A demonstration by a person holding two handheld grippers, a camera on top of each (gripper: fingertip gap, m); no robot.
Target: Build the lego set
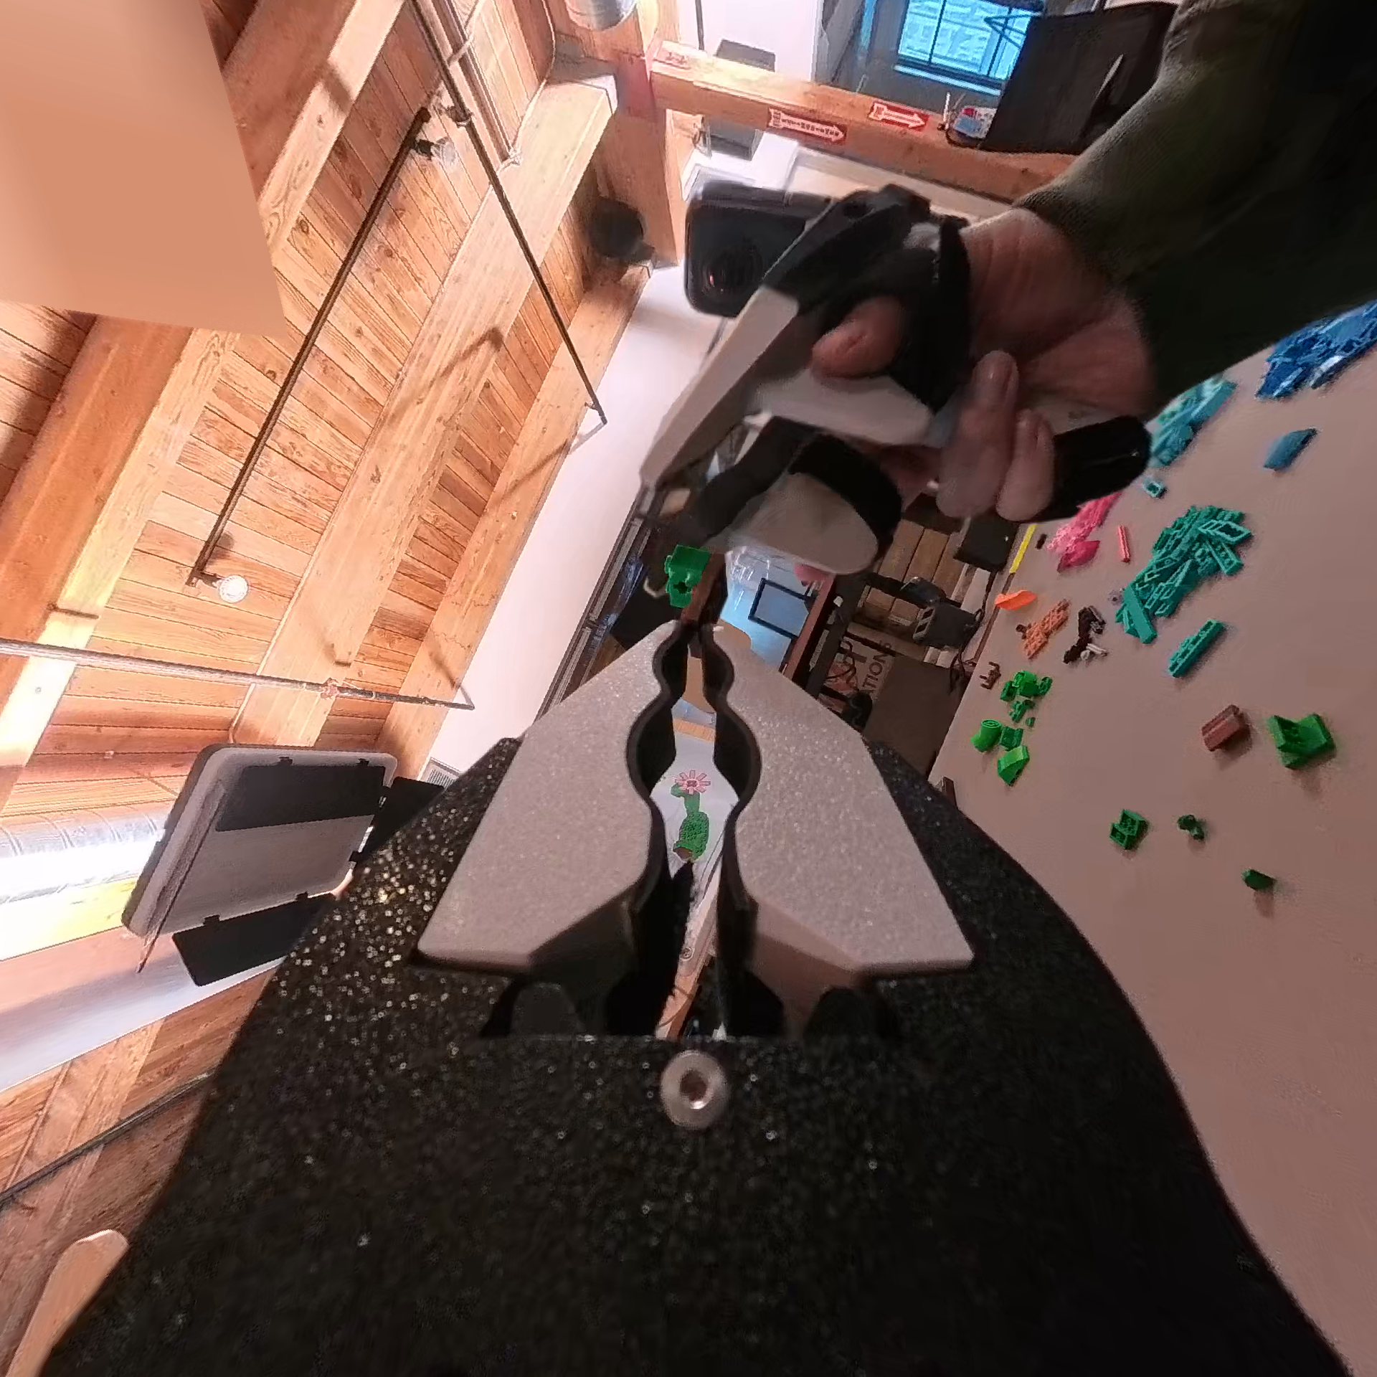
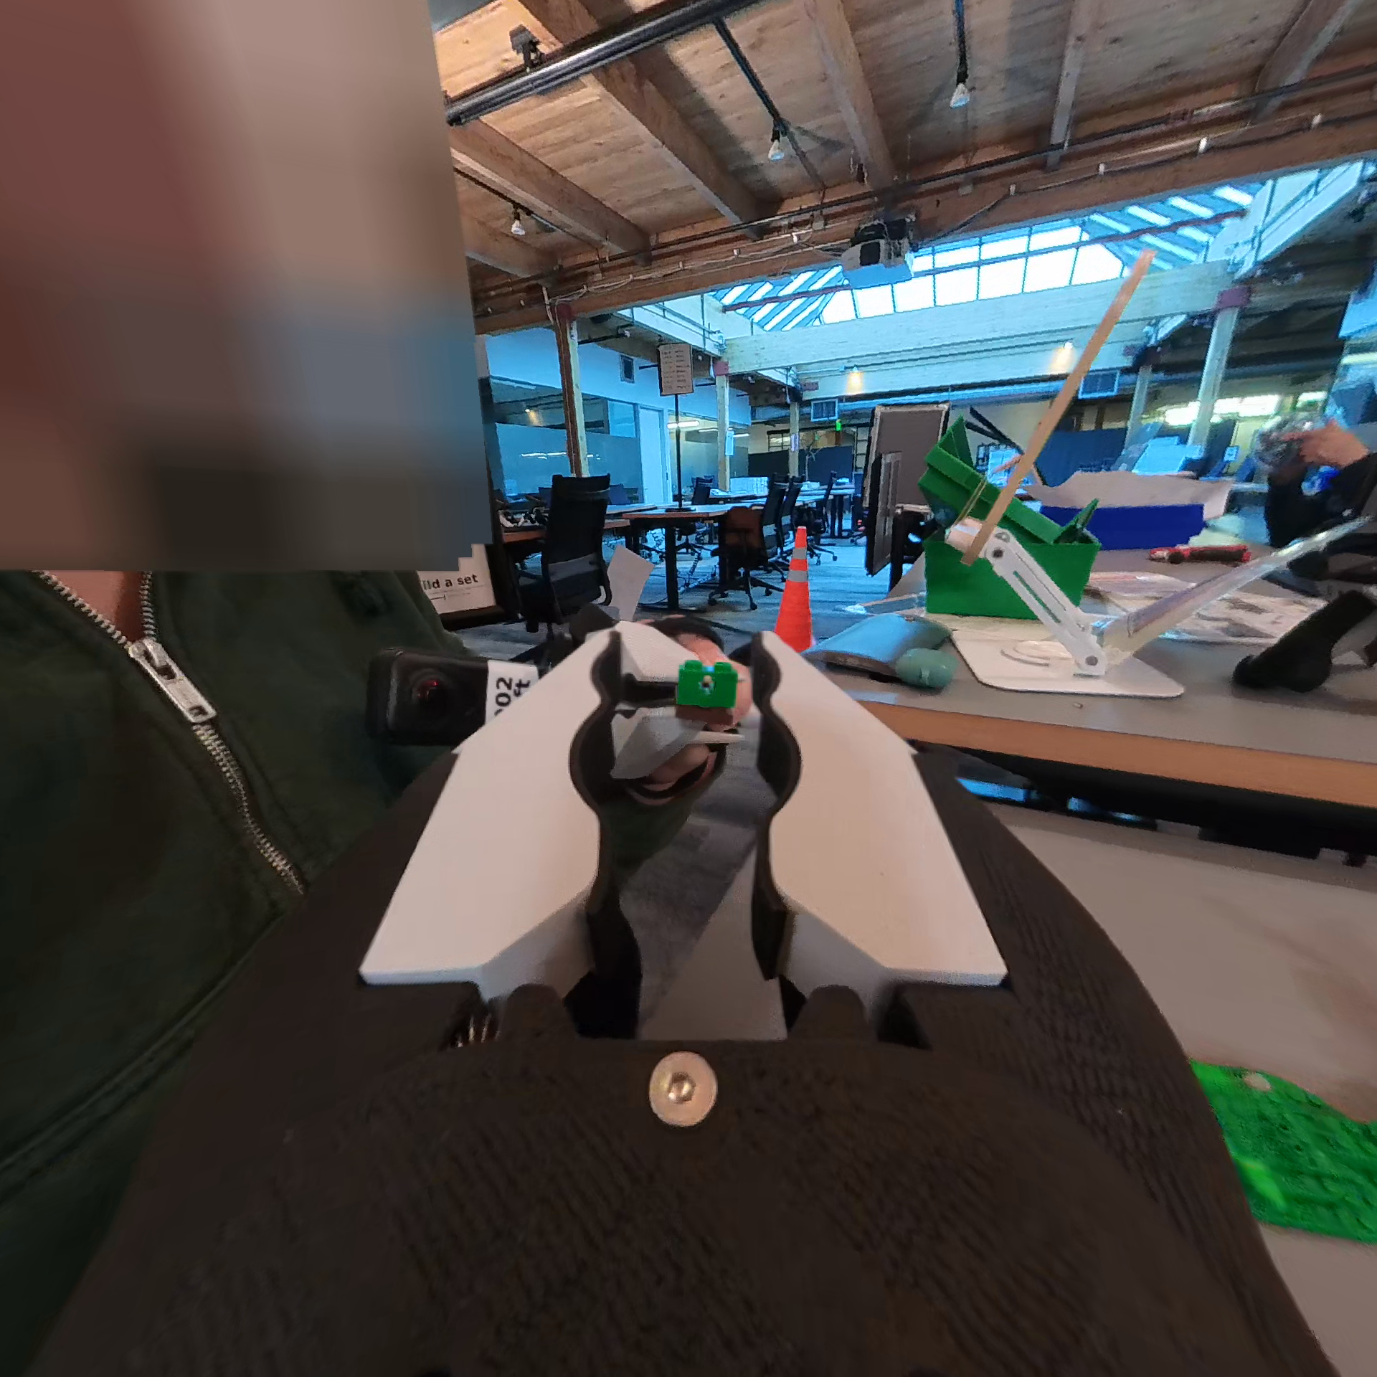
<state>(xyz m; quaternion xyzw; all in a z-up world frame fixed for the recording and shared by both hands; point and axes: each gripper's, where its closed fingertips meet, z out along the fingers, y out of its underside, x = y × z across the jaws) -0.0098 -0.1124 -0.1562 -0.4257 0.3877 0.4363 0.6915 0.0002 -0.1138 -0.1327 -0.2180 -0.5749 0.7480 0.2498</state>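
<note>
My left gripper (image 1: 691,633) is shut on a small brown piece (image 1: 699,605) with a green brick (image 1: 685,577) stuck on its end, held up in the air. The right wrist view shows the same green brick (image 2: 706,684) straight ahead, between the two open fingers of my right gripper (image 2: 689,648), which holds nothing. The left wrist view shows the right gripper's grey fingers (image 1: 745,372) just above the green brick, held by a hand (image 1: 1043,335).
The tan table (image 1: 1118,1043) on the right holds loose piles: teal (image 1: 1185,574), green (image 1: 1021,708), pink (image 1: 1080,533), blue (image 1: 1319,350), and a brown brick (image 1: 1226,734). A green studded plate (image 2: 1296,1155) lies on the table at lower right. A green bin (image 2: 998,574) stands on a farther desk. Less than 4 cm separates the two grippers' tips.
</note>
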